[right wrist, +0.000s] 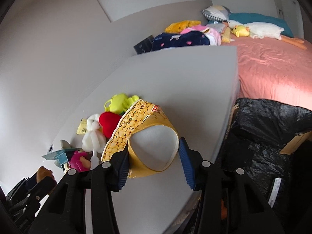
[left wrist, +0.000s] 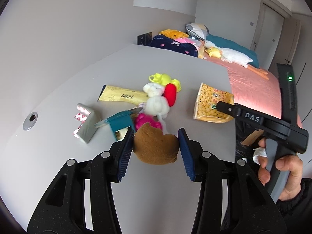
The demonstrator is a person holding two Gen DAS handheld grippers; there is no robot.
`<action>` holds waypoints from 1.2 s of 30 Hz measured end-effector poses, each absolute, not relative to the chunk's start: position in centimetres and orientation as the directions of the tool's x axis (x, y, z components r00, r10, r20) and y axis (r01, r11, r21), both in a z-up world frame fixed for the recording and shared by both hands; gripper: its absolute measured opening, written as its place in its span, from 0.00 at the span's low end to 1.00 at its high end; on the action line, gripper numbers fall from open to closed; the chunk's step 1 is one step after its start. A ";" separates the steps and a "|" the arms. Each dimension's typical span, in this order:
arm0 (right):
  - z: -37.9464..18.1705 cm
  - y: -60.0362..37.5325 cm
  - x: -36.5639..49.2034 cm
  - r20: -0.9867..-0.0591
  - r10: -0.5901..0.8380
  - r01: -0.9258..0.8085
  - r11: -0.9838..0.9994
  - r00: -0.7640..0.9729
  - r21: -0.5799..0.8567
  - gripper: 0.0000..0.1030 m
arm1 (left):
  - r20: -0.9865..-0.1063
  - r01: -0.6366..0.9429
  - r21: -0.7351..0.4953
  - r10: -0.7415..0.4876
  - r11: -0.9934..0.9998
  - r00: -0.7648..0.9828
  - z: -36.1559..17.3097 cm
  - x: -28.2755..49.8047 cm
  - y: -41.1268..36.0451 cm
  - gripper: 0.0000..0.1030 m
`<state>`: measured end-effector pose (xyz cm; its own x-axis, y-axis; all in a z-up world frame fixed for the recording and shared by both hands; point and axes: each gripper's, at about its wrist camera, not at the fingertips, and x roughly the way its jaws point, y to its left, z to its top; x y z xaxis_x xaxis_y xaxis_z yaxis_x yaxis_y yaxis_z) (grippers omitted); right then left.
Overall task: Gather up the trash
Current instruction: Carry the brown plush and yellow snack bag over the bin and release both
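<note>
My left gripper is shut on a brown plush toy, with both blue pads pressing its sides near the front of the grey table. My right gripper is shut on a yellow snack bag, its pads squeezing the bag's open mouth. In the left wrist view the right gripper, held by a hand, reaches the snack bag from the right. Loose on the table lie a flat yellow packet, a silver wrapper and a teal box.
A white plush, red heart, neon yellow toy and pink toy crowd the middle. A black trash bag stands open right of the table's edge. A pink bed with pillows lies behind.
</note>
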<state>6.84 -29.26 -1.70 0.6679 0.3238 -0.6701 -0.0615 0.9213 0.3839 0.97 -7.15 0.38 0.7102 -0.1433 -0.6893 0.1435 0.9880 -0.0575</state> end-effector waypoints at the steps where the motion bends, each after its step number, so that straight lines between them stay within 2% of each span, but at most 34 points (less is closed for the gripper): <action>1: -1.4 -29.6 6.6 -0.666 0.321 -0.060 0.922 0.674 0.383 0.47 | -0.687 0.149 -0.050 -0.142 0.988 0.713 0.6 1.0 -7.6 0.45; 18: 1.8 -35.9 2.4 -0.616 0.301 -0.047 0.918 0.727 0.393 0.47 | -0.683 0.255 -0.087 -0.244 0.963 0.688 1.0 1.3 -15.1 0.45; 36: 2.5 -44.1 -1.0 -0.594 0.200 0.072 0.913 0.779 0.402 0.47 | -0.688 0.383 -0.080 -0.329 0.920 0.646 0.8 2.1 -23.0 0.45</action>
<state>-1.01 -44.08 2.54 0.7792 0.2004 -0.5938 0.0715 0.9129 0.4019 2.13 -23.02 0.83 0.6461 -0.3294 -0.6885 0.3834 0.9201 -0.0803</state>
